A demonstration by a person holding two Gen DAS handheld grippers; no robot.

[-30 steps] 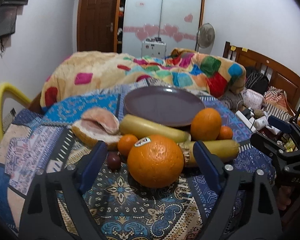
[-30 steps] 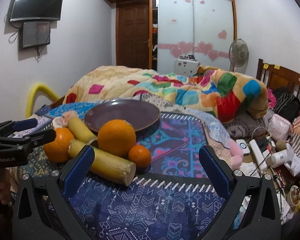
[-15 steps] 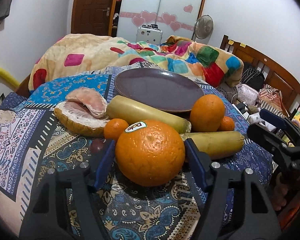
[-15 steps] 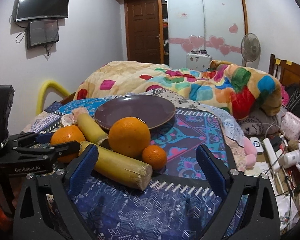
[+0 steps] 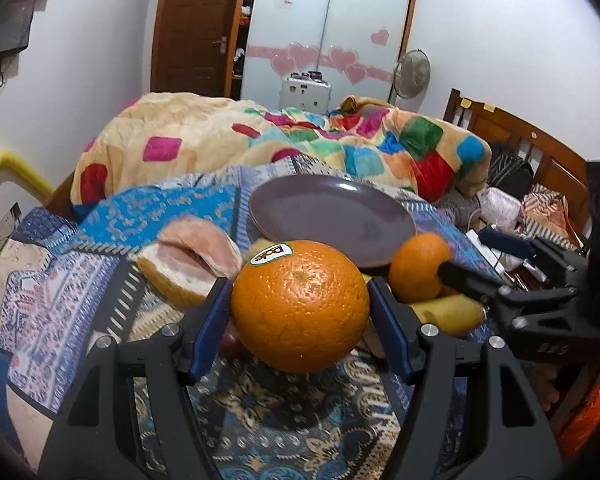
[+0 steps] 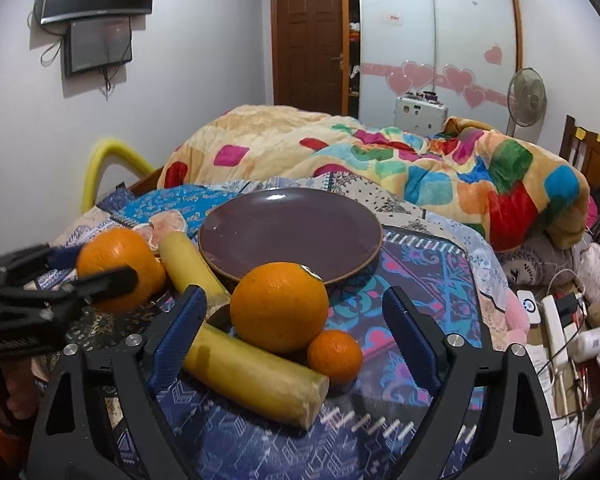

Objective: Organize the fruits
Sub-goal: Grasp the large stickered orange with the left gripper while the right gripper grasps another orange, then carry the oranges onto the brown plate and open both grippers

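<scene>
My left gripper is clamped on the big orange; my right gripper stands apart around a second orange.

The purple plate on the patterned bedspread has nothing in it that I can see, and all the fruit lies in front of it. The orange I hold has a pebbled, glossy skin and a small oval sticker on top, with both blue pads pressing its sides. My right jaws have just been closing, with the second orange between them, yet the pads stand clear of it. Just right of that orange sits a small mandarin, and a yellowish cane stick lies in front of both. A peeled pomelo sits at far left.
</scene>
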